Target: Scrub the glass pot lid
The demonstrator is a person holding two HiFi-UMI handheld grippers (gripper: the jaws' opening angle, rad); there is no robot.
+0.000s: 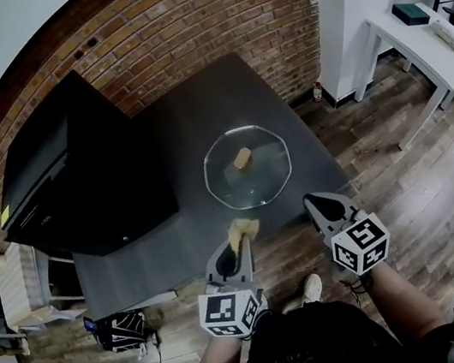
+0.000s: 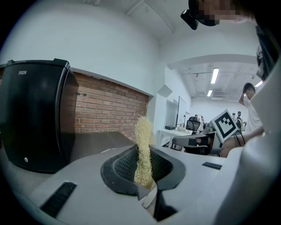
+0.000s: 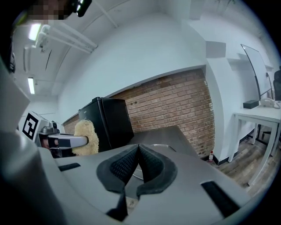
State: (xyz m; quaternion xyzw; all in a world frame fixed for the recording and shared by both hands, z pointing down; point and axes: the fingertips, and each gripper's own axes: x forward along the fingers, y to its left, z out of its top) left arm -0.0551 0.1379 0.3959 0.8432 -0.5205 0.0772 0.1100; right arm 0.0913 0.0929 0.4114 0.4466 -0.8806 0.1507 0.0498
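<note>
- My left gripper (image 1: pixel 238 244) is clenched on a pale, fibrous scrubber (image 2: pixel 143 149). The tuft stands up between the jaws.
- My right gripper (image 1: pixel 325 205) has its jaws pressed together, with nothing between them.
- The glass pot lid (image 1: pixel 247 168) lies flat on the dark table (image 1: pixel 174 125) with its knob (image 1: pixel 243 159) up. It is ahead of both grippers and touches neither.
- I judge the lid to be stiff, smooth and breakable, with some weight. Under a sideways scrub it would probably skate across the tabletop.
- The knob at the centre looks like the surest hold for the right gripper, which would have to open first. The rim looks thin and slick.
- The scrubber looks soft and springy, so I expect it to bend under pressure rather than bite.
</note>
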